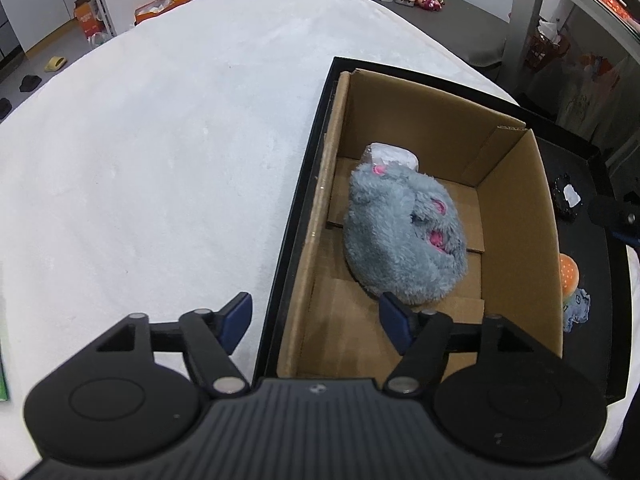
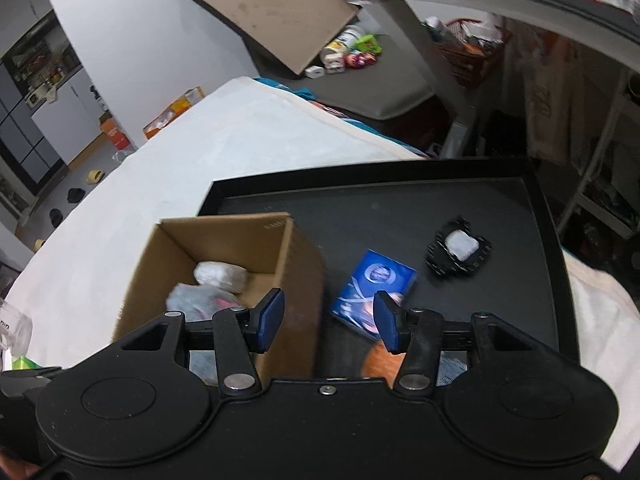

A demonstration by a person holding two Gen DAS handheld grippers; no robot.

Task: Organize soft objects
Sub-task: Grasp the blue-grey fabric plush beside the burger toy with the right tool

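A grey plush toy (image 1: 400, 232) with pink ears lies inside the open cardboard box (image 1: 516, 216), beside a white wrapped packet (image 1: 394, 156). My left gripper (image 1: 316, 320) hangs open above the box's near left wall, with nothing between its blue pads. The box stands on a black tray (image 1: 304, 184). In the right wrist view my right gripper (image 2: 330, 316) is open and empty above the tray (image 2: 360, 216), next to the box (image 2: 300, 264). Past its pads lies a blue packet (image 2: 372, 280). An orange soft item (image 2: 380, 360) is partly hidden under the right finger.
A black ridged piece with a white block (image 2: 458, 252) sits at the tray's far right. An orange burger-like toy (image 1: 568, 272) and a blue-grey cloth (image 1: 578, 308) lie beside the box. White fabric (image 1: 160, 160) covers the surface. Floor clutter and a metal table leg (image 1: 520, 20) stand behind.
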